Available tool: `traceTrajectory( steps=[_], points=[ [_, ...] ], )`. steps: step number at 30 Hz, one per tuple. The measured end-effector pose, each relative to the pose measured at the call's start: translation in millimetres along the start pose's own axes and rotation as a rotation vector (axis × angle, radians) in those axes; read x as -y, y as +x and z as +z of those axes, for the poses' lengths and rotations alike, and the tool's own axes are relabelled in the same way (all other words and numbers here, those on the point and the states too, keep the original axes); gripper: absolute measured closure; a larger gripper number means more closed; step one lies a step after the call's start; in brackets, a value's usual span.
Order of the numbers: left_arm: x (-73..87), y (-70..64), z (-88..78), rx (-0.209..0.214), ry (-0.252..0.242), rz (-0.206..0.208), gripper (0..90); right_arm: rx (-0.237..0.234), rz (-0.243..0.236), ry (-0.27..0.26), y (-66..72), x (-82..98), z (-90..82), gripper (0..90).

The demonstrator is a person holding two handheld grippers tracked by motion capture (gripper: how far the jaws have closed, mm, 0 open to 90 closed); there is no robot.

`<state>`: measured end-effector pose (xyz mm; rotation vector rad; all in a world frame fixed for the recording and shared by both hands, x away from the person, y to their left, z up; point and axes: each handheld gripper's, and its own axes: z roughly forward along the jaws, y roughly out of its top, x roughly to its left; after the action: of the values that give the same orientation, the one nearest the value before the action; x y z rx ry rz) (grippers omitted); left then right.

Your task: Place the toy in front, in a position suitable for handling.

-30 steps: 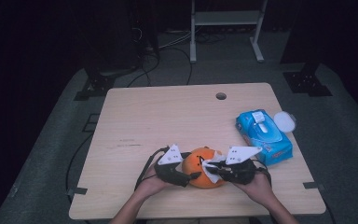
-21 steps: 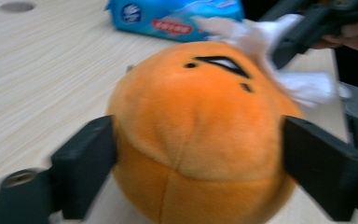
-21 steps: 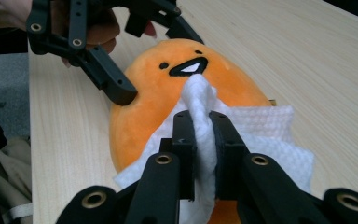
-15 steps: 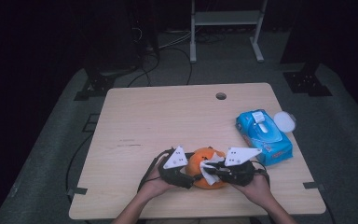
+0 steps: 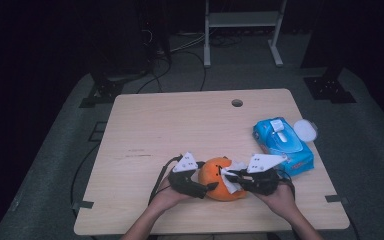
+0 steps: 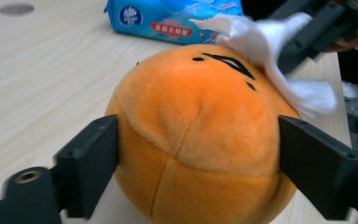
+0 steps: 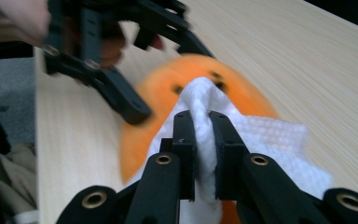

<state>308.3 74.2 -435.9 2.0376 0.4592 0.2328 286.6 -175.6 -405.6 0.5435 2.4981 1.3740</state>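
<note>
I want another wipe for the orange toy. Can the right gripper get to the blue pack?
Probably not yet: the right gripper is shut on a white wipe. The blue pack lies close beside it with bare table between.

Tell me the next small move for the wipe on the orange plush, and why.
Probably a short stroke of the white wipe across the orange plush ball's face: the right gripper is shut on the wipe, which lies on the face, and the left gripper's jaws flank the ball's sides.

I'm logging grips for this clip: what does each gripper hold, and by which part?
The left gripper clamps the orange plush ball across its sides. The right gripper pinches a white wipe at a bunched fold, pressed against the ball.
</note>
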Motion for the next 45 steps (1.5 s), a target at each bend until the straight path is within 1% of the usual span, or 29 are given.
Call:
traceTrajectory(
  steps=[1, 2, 3, 4, 6, 7, 9, 10, 11, 12, 13, 15, 17, 19, 20, 21, 22, 23, 27, 29, 30, 31, 32, 34, 37, 38, 40, 42, 45],
  points=[
    [-0.3, -4.2, -0.1, -0.011, 0.005, 0.056, 22.5, -0.003, -0.016, 0.005, 2.8, -2.3, 2.2, 81.1],
    [0.1, -6.1, -0.3, -0.013, 0.003, 0.08, 24.4, -0.007, -0.03, 0.001, 4.8, -5.1, 3.9, 81.2],
    [0.9, -7.9, -0.5, -0.01, 0.005, 0.113, 25.5, -0.01, -0.027, -0.006, 4.5, -6.4, 3.5, 81.3],
    [2.7, -11.0, -0.4, -0.001, 0.009, 0.179, 27.9, 0.009, -0.01, -0.03, -0.2, -8.0, -0.8, 81.2],
    [3.3, -12.8, -0.4, 0.005, 0.01, 0.2, 28.4, 0.023, -0.003, -0.036, -2.9, -7.9, -2.9, 81.2],
    [3.6, -13.6, -0.4, 0.006, 0.012, 0.205, 27.7, 0.051, 0.021, -0.033, -11.9, -3.9, -7.3, 81.1],
    [2.4, -11.9, -1.0, 0.008, 0.025, 0.177, 20.4, 0.053, 0.038, -0.025, -16.7, 0.3, -8.0, 81.0],
    [1.6, -10.0, -0.8, 0.014, 0.019, 0.133, 20.4, 0.054, 0.051, -0.015, -21.1, 5.6, -7.7, 81.0],
    [0.2, -4.1, -0.9, 0.041, -0.001, 0.022, 10.3, 0.047, 0.078, -0.005, -25.6, 14.7, -6.3, 81.0],
    [0.2, -1.5, -0.6, 0.055, -0.012, -0.032, 9.1, 0.043, 0.083, -0.004, -25.2, 16.3, -6.6, 81.1],
    [0.6, 0.3, 0.1, 0.068, -0.019, -0.066, 9.0, 0.037, 0.081, -0.006, -23.8, 16.2, -7.2, 81.1],
    [1.2, 0.7, 1.3, 0.071, -0.015, -0.079, 9.1, 0.024, 0.082, -0.008, -21.3, 15.1, -7.9, 81.1],
    [1.6, -2.1, 3.4, 0.055, -0.015, -0.061, 13.2, 0.005, 0.069, -0.016, -12.5, 10.2, -6.3, 81.1],
    [-0.3, -10.9, 4.4, 0.028, -0.009, 0.05, 21.1, -0.038, 0.049, -0.042, -1.3, 1.6, -2.0, 81.0],
    [-3.1, -21.3, 3.8, 0.005, 0.009, 0.181, 22.8, -0.062, 0.044, -0.052, 1.8, -1.3, -0.7, 81.1],
    [-3.1, -21.3, 3.8, 0.005, 0.009, 0.181, 23.8, -0.066, 0.032, -0.049, 5.0, -3.9, -0.1, 81.1],
    [-3.3, -23.6, 3.3, -0.007, 0.022, 0.221, 23.8, -0.066, 0.032, -0.049, 5.0, -3.9, -0.1, 81.1],
    [-0.7, -21.7, 2.3, 0.001, 0.015, 0.214, 25.5, -0.049, 0.005, -0.039, 7.1, -6.1, -0.5, 81.2],
    [3.9, -15.9, 0.9, 0.017, 0.011, 0.188, 26.6, -0.01, 0.009, -0.026, -1.2, -0.7, -4.3, 81.1],
    [2.7, -10.5, 0.7, 0.066, -0.004, 0.094, 20.1, 0.004, 0.052, -0.015, -11.8, 9.9, -9.6, 81.1],
    [2.7, -10.5, 0.7, 0.066, -0.004, 0.094, 14.1, 0.004, 0.065, -0.018, -12.5, 11.7, -10.8, 81.1],
    [0.6, -5.0, 2.6, 0.105, -0.033, -0.003, 10.3, 0.005, 0.065, -0.02, -11.5, 11.6, -11.4, 81.1],
    [0.2, -3.4, 4.0, 0.101, -0.04, -0.027, 10.5, 0.001, 0.062, -0.023, -9.0, 10.1, -11.1, 81.1],
    [0.8, -4.2, 5.8, 0.085, -0.042, -0.008, 13.9, -0.039, 0.05, -0.036, -2.2, 5.2, -7.3, 81.0],
    [0.7, -11.8, 3.7, 0.042, -0.017, 0.096, 21.6, -0.05, 0.006, -0.024, 7.8, -1.0, 0.7, 80.9],
    [0.7, -11.8, 3.7, 0.042, -0.017, 0.096, 24.1, -0.049, 0.001, -0.02, 8.4, -1.8, 1.7, 81.0],
    [2.1, -17.1, 1.7, 0.02, -0.006, 0.175, 27.6, -0.038, 0.002, -0.023, 5.8, -1.9, -0.5, 81.2],
    [3.4, -18.3, 0.9, 0.024, -0.006, 0.195, 28.7, -0.018, 0.025, -0.031, 0.3, 0.5, -5.3, 81.2],
    [2.5, -16.9, -0.2, 0.039, -0.008, 0.166, 22.9, 0.001, 0.044, -0.031, -5.1, 4.5, -8.9, 81.1]
  ],
)
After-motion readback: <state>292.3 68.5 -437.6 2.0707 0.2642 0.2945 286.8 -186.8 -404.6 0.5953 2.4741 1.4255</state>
